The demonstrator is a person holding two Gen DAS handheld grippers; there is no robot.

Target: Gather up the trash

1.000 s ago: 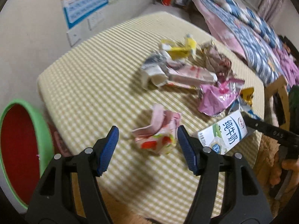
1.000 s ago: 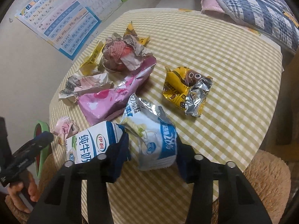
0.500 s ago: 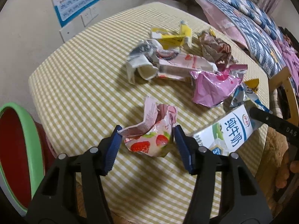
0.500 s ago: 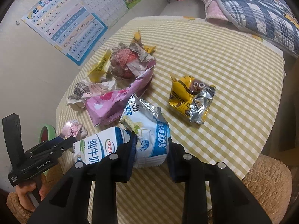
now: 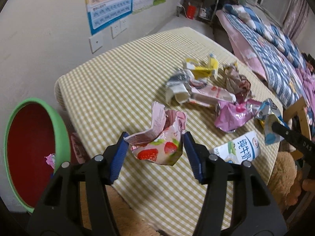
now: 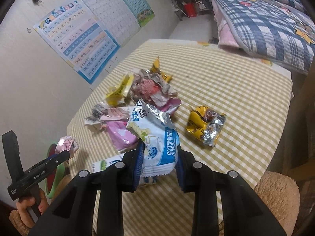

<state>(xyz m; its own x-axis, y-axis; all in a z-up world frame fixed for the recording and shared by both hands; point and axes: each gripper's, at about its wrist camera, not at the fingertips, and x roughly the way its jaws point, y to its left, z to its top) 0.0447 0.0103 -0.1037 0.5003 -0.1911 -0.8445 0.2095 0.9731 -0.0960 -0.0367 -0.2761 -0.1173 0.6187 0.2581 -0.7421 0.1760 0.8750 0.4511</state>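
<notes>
My left gripper is shut on a crumpled pink strawberry carton and holds it above the table's near edge. My right gripper is shut on a white and blue snack wrapper, lifted off the table; it also shows in the left wrist view. A green-rimmed red bin stands on the floor to the left. More trash lies on the checked table: a blue-white milk carton, a pink foil bag, a yellow foil wrapper, crumpled cartons.
A wall with posters is behind the table. A bed with a blue plaid quilt stands to the right. A brown plush seat is at the table's near right. A wooden chair is beside it.
Both grippers closed on their pieces and lifted them. The left raised the strawberry carton off the table; the right raised the blue-white wrapper. The bin came more into view.
</notes>
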